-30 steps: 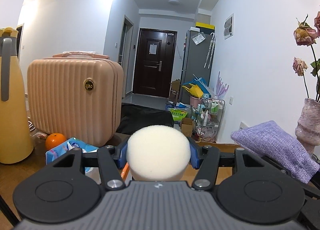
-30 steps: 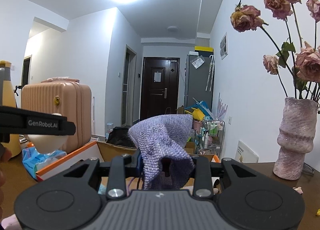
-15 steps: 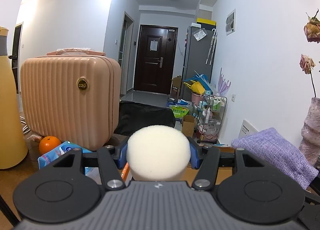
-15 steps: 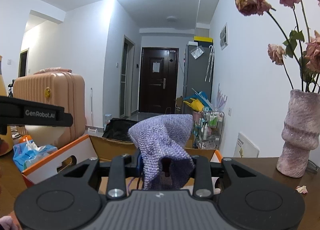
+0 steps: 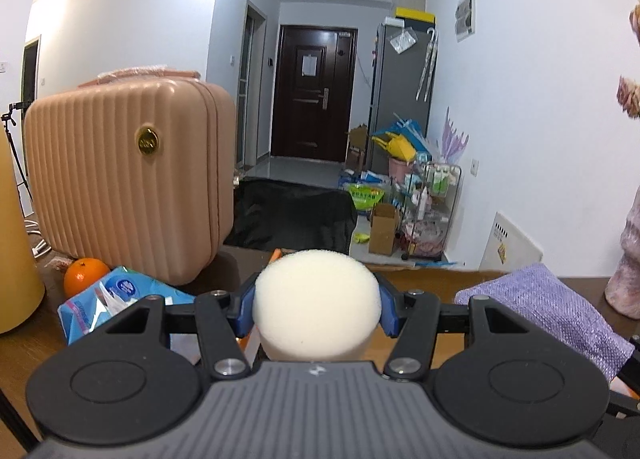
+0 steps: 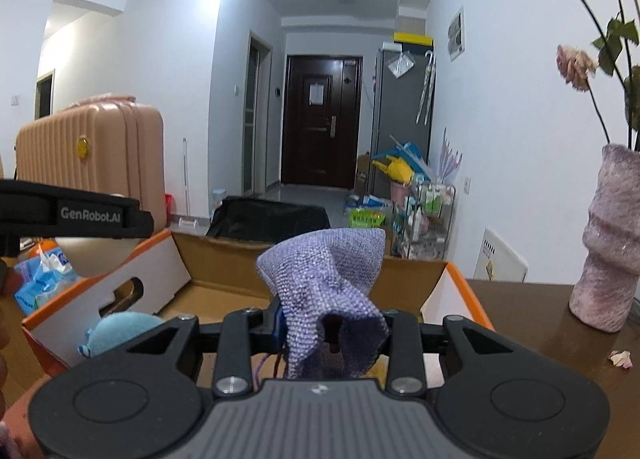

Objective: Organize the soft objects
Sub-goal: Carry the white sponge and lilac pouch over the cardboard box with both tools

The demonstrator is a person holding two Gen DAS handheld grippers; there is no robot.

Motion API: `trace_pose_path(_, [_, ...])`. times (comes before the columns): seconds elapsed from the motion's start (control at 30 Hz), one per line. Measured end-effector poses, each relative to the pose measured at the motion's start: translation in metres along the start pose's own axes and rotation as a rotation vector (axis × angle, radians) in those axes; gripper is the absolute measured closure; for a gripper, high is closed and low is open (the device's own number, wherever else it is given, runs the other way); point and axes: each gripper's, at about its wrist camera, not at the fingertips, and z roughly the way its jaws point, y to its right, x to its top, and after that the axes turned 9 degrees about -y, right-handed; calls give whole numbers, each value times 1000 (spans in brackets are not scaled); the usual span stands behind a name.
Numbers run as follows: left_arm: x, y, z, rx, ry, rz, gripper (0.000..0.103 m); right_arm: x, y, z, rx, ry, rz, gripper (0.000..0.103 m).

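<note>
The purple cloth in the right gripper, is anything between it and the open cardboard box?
Nothing visible. The purple cloth hangs from the right gripper just above the open cardboard box; a blue soft toy lies inside at the left.

Cream sponge [image 5: 316,305]; lilac woven pouch [image 6: 328,291]; ribbed peach suitcase [image 5: 128,183]; orange-edged box [image 6: 452,291]

"GenRobot.AI" stands in pale letters on the left gripper [image 6: 132,225].

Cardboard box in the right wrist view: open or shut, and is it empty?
Open and not empty. The cardboard box has its flaps folded outward, and a light blue soft toy lies inside near its left wall.
</note>
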Motion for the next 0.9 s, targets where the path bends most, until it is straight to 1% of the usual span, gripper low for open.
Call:
trace_pose_path(0.17, [-6,2,11,9,-30,14,45,-2,-1,9,-4,-45,-4,71])
trace_pose_path(0.3, [-11,3,16,18,-36,28,45,-5,0,14,-7,-65,-9,71])
trace_pose_path(0.9, [-16,4,20,12,-32,46,45,-13,-5,14,-25,-44,-53,70])
